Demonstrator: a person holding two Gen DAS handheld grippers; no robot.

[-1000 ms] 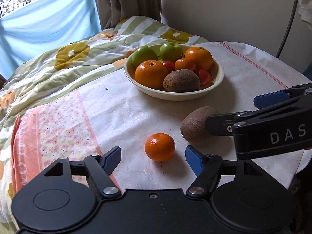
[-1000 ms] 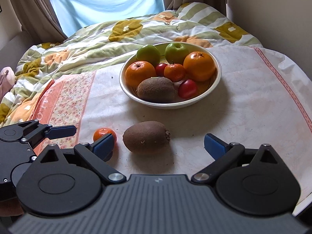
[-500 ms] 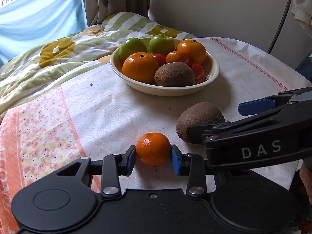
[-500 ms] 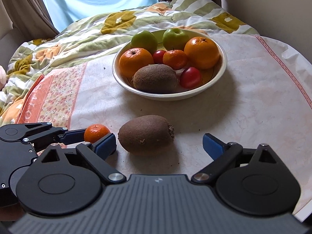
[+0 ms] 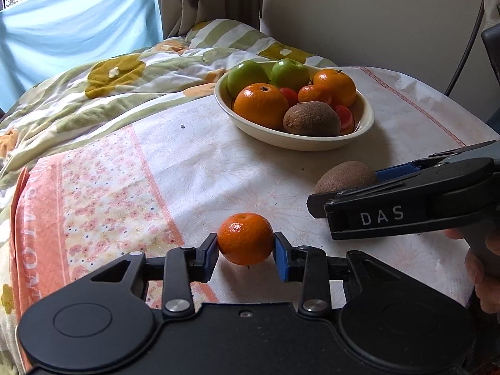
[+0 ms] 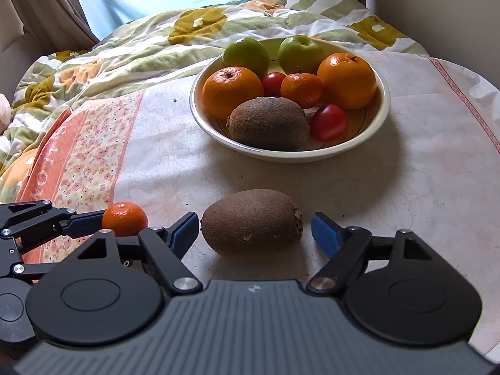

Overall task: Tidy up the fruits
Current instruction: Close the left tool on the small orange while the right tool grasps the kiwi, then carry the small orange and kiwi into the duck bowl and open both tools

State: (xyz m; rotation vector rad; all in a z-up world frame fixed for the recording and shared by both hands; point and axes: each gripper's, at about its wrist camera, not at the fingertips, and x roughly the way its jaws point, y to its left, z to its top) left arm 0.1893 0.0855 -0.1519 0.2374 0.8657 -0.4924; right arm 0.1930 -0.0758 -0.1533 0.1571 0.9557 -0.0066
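Premises: a domestic room, likely a bedroom. Evidence: a floral quilt (image 6: 131, 47) beside a cloth-covered table (image 6: 422, 162), brown curtains (image 5: 206, 0) at a window, a fruit bowl (image 6: 382, 106).

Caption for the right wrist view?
Right tongs open around a kiwi on the tablecloth; left tongs grip a mandarin beside the bowl.

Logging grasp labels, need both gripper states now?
Left gripper: shut on the mandarin.
Right gripper: open, fingers either side of the loose kiwi, not gripping.
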